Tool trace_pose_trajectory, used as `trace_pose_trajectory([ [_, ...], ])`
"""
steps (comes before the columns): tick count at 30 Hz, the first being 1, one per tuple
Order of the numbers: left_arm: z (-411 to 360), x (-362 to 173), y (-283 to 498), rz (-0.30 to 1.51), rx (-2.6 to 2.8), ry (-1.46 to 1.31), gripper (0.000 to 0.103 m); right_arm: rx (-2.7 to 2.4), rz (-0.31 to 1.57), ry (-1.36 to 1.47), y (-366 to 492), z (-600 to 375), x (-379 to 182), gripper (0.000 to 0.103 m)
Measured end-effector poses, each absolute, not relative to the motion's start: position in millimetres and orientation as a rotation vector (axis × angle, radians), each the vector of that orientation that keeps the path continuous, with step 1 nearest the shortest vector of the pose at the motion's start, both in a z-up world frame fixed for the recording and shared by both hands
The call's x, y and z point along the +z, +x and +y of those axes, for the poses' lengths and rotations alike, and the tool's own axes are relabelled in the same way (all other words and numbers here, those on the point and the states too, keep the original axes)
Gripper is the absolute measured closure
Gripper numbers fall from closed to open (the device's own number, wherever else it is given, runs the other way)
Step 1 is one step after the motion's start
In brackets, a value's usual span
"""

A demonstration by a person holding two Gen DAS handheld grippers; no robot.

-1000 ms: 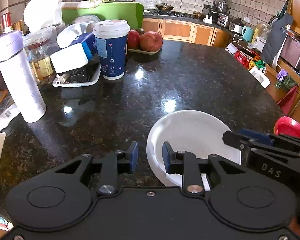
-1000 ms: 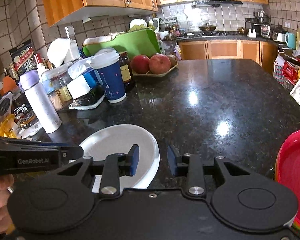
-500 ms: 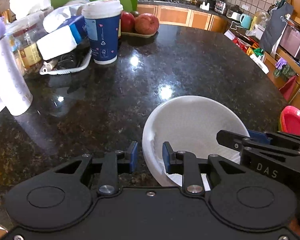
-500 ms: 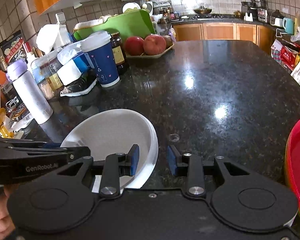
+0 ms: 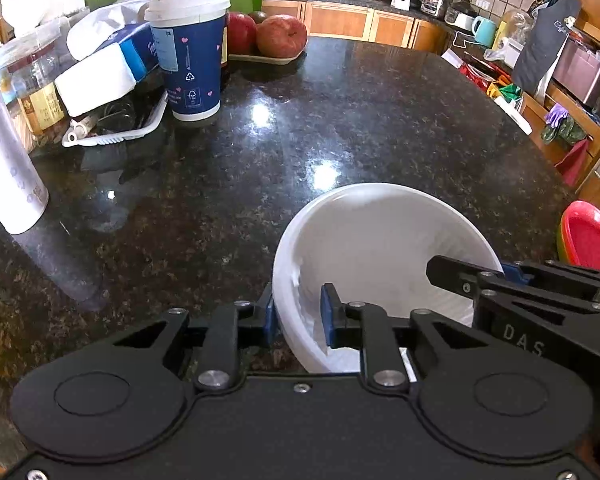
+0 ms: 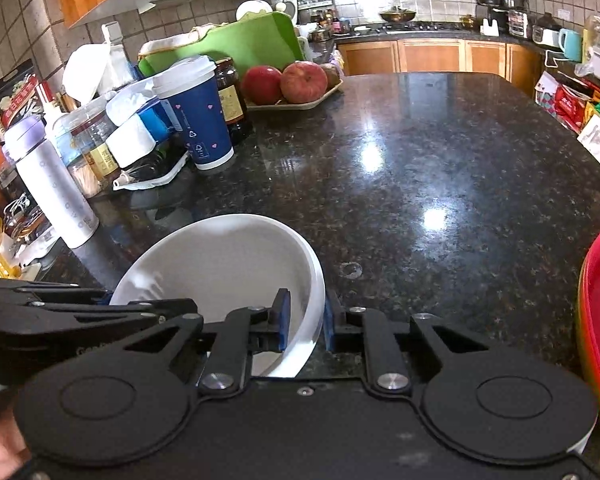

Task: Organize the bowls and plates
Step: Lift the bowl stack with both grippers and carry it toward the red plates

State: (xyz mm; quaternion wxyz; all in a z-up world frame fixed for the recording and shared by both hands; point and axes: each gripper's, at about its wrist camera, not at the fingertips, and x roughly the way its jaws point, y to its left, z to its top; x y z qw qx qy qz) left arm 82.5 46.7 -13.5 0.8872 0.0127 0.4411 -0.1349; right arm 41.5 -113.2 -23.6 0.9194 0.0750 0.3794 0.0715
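On the bench (image 5: 340,128), both tongs, left (image 5: 298,314) and right (image 6: 306,326), have just closed, pinching the white bowl (image 5: 380,240) at opposite rims; lifting evenly should keep it level.

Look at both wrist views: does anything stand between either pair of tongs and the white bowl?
Nothing visible does. The left tongs straddle the white bowl at its near left rim, and the right tongs straddle its right rim. Both have just been closing on it. The blue cup stands well behind on the countertop.
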Motion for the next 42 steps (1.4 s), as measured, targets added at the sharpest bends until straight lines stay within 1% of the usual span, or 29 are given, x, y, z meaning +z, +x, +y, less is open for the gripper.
trace_pose_trajectory([
  [6,49.1,-10.7,83.5,0.906,-0.299,0.015,0.079,0.123,0.768,0.164,39.0,-112.3,-21.2,0.085],
  [25,41.3,4.3,81.9,0.838,-0.385,0.061,0.079,0.029,0.702,0.187,19.8,-113.0,-12.3,0.085],
  [33,13.4,10.8,70.4,0.817,-0.428,0.087,0.079,-0.023,0.66,0.201,-0.3,-138.2,-1.5,0.085],
  [42,-48.1,22.3,55.8,0.792,-0.457,0.091,0.079,-0.057,0.615,0.193,-27.4,-197.8,13.6,0.085],
])
